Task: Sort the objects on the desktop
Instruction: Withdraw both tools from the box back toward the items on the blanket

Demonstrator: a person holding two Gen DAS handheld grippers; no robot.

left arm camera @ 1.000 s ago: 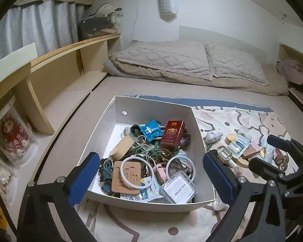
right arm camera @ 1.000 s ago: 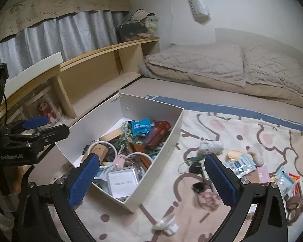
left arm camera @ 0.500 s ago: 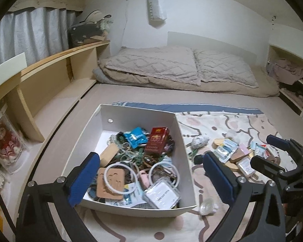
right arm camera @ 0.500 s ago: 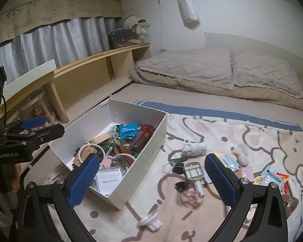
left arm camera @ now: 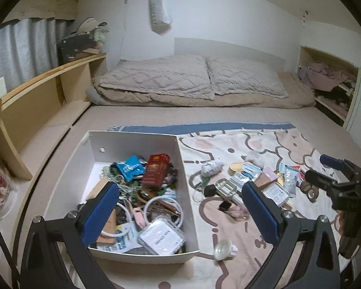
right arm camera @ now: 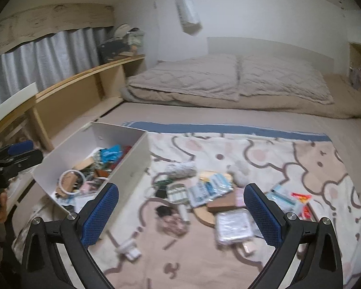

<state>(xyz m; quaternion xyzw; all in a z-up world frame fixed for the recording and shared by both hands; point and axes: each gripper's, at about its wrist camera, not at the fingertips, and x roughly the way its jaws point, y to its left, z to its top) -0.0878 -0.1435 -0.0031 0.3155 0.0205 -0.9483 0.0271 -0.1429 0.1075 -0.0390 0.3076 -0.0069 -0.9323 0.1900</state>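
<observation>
A white box [left arm camera: 185, 183] [right arm camera: 132, 161] on the bed holds several small items: a red packet [left arm camera: 155, 169], a blue sachet [left arm camera: 128, 167], white rings [left arm camera: 162, 206] and a clear case [left arm camera: 160, 237]. To its right, loose items lie scattered on a bear-print blanket [left arm camera: 240, 142] [right arm camera: 252, 149]: a grey bundle [left arm camera: 211, 167], packets [right arm camera: 209, 187], a clear pouch [right arm camera: 233, 224], a small bulb [left arm camera: 223, 248]. My left gripper [left arm camera: 180, 214] hangs open over the box's near right corner. My right gripper [right arm camera: 180, 216] is open above the loose pile, empty.
A wooden shelf unit [left arm camera: 43, 89] runs along the left wall under grey curtains. Folded quilts and pillows [left arm camera: 190, 82] lie at the bed's far end. A cluttered nook [left arm camera: 327, 82] sits at the right. The right gripper's body [left arm camera: 337, 187] shows at the left view's right edge.
Both grippers have shifted right and pulled back; the box slid leftward in both views. The right wrist view now centres on the loose pile and is motion-blurred. Both stay open.
</observation>
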